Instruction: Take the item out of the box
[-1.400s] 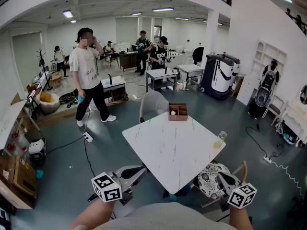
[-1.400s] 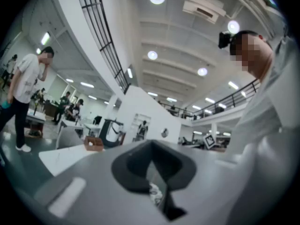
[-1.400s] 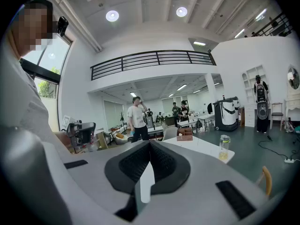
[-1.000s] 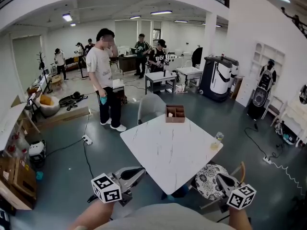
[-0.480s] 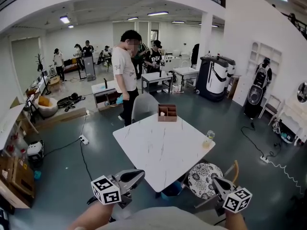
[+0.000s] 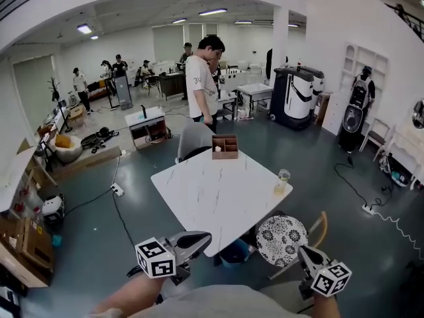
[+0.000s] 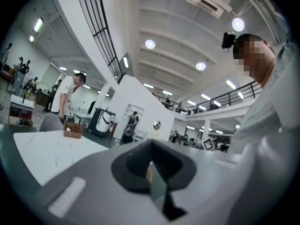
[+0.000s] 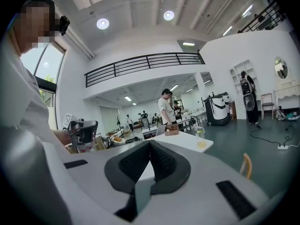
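While both grippers hang short of the white tabletop (image 6: 212,207) in the head view, the left gripper (image 6: 204,237) and right gripper (image 6: 303,252) each carry a cube of black-and-white square markers. The brown box (image 6: 225,147) sits at the tabletop's far edge, a small white item (image 6: 216,149) in its near-left compartment. A glass (image 6: 283,177) stands at the right corner. A person (image 6: 201,85) stands behind the box; the shirt print is too small to read.

In the left gripper view, the jaws are pressed together on nothing, with the box (image 7: 72,129) far off.

In the right gripper view, the jaws likewise meet, empty, and the box (image 8: 171,132) and glass (image 8: 200,138) lie ahead.
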Motion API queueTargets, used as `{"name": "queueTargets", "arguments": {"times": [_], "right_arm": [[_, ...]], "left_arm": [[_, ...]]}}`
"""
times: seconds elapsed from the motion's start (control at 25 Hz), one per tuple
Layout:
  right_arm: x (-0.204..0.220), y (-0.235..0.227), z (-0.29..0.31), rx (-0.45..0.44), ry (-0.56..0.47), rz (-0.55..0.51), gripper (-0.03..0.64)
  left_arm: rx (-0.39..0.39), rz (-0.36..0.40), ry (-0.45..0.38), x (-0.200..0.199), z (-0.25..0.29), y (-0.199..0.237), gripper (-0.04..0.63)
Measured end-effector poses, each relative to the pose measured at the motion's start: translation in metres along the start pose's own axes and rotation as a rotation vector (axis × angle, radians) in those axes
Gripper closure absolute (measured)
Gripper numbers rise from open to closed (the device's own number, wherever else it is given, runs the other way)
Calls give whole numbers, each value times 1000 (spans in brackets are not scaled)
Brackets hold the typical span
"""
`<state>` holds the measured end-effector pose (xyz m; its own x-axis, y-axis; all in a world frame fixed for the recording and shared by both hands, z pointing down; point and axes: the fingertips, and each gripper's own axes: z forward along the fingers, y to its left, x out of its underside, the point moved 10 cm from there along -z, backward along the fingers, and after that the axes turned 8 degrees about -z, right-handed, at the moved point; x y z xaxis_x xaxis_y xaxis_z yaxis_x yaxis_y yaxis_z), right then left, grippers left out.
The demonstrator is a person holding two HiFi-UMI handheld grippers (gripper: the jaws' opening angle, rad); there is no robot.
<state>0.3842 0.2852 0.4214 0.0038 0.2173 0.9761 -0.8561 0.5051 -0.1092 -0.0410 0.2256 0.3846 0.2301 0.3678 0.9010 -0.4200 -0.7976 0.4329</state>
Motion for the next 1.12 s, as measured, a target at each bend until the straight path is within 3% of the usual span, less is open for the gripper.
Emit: {"name": "queueTargets", "arguments": {"times": [0.28, 0.56, 0.84, 1.12], "right_arm": [[10, -13, -7, 8, -9, 28, 609], [4, -13, 25, -10, 7, 27, 609], [-15, -1, 87, 9, 23, -11, 608], [-51, 20, 169, 56, -4, -27, 608]], "left_arm": [[6, 14, 33, 1, 16, -8, 595], [0, 4, 25, -8, 12, 15, 595], [29, -16, -3, -26, 0, 80, 595], [89, -3, -13, -73, -7, 171, 595]]}}
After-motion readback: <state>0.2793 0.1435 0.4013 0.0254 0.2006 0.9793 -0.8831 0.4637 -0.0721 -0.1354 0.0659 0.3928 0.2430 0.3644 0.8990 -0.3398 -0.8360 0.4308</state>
